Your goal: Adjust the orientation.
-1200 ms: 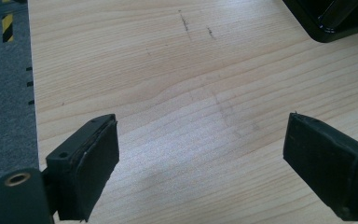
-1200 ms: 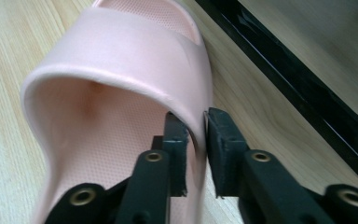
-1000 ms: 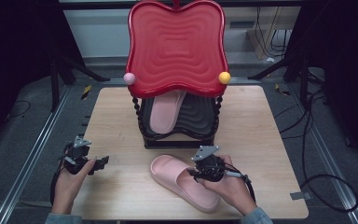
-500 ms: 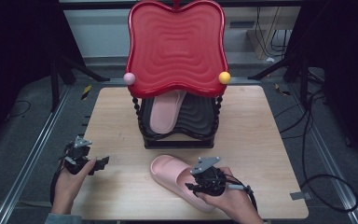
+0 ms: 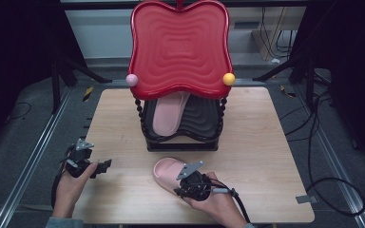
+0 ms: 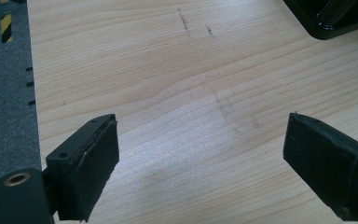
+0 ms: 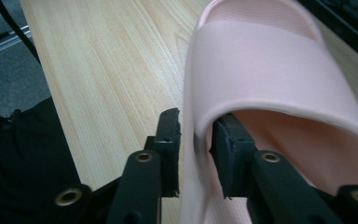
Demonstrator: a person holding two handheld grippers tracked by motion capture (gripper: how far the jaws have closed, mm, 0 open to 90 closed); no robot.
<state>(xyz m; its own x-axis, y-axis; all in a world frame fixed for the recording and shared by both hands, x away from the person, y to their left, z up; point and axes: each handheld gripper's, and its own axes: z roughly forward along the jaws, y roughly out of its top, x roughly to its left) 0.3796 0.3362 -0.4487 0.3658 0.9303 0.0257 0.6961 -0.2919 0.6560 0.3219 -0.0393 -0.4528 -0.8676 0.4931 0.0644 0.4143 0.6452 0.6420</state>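
A pink slipper lies on the wooden table in front of the rack. My right gripper straddles the slipper's side wall, one jaw outside and one under the strap. Its jaws have just been closing, and the pads now pinch that wall. A second pink slipper rests on the black shoe rack. My left gripper hovers open over bare wood at the front left, nothing between its fingers.
A red wavy panel tops the rack, with a pink ball and a yellow ball at its lower corners. A corner of the rack shows in the left gripper view. Cables and stand legs lie on the floor around the table.
My right hand has slid toward the near edge along the slipper, and its jaws have narrowed around the slipper's side wall. The left hand has stayed still.
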